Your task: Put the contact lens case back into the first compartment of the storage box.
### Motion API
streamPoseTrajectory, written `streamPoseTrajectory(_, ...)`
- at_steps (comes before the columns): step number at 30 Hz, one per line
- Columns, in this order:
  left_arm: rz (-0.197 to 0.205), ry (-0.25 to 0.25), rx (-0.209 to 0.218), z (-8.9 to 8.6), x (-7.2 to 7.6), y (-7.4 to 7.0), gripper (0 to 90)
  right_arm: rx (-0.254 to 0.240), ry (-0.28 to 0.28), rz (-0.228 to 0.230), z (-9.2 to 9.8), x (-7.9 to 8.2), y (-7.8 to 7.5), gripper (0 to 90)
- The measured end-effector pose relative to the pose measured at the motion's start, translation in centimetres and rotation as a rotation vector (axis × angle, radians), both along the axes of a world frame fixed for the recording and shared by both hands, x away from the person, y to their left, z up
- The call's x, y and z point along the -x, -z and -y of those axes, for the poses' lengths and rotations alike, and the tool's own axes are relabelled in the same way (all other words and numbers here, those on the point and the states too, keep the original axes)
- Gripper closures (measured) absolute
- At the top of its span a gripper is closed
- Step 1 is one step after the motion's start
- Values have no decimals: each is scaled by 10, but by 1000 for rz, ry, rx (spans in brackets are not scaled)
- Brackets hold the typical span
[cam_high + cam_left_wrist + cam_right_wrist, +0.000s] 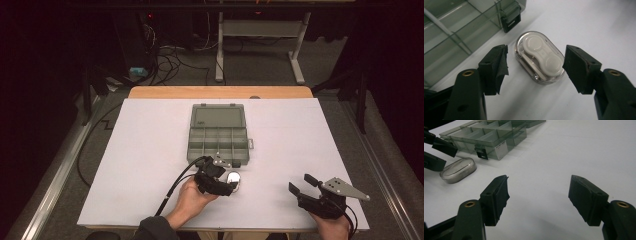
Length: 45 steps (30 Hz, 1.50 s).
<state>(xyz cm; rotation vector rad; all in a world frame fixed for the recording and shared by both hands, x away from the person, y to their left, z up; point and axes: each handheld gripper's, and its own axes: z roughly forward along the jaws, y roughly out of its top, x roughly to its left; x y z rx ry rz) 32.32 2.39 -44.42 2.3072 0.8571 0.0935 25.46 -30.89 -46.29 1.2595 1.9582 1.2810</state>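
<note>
A small clear oval case [539, 57] with a white twin-cup insert lies flat on the white table sheet [150, 165]. My left gripper [535, 62] is open and its jaws stand on either side of the case, with a gap at each pad. The high view has that case [233, 178] just in front of the grey compartment box [218, 132], with the left gripper [227, 179] over it. My right gripper [539, 192] is open above bare sheet, holding nothing, at the near right [302, 184]. From there the case [458, 170] and the left gripper's jaws [439, 152] lie off to the left.
The translucent grey box [454, 30] lies open, lid folded back, with several dividers and a latch [510, 18] close to the case. A wooden table edge [220, 92] shows beyond the sheet. Cables and a desk frame [260, 45] stand on the floor behind.
</note>
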Motion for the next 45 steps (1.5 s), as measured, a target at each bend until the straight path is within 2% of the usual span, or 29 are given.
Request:
streamPoseTrajectory(11,-12,19,-12,10,0,3,348,3,-2,0,0,0,0,326)
streamPoseTrajectory(17,-1,13,-15,14,0,5,341,4,-3,1,0,0,0,328)
streamPoseTrajectory(30,8,6,-52,25,-2,13,364,3,-7,-2,0,0,0,328)
streamPoseTrajectory(45,-1,35,-80,21,0,12,393,7,-19,-2,-1,-1,1,328)
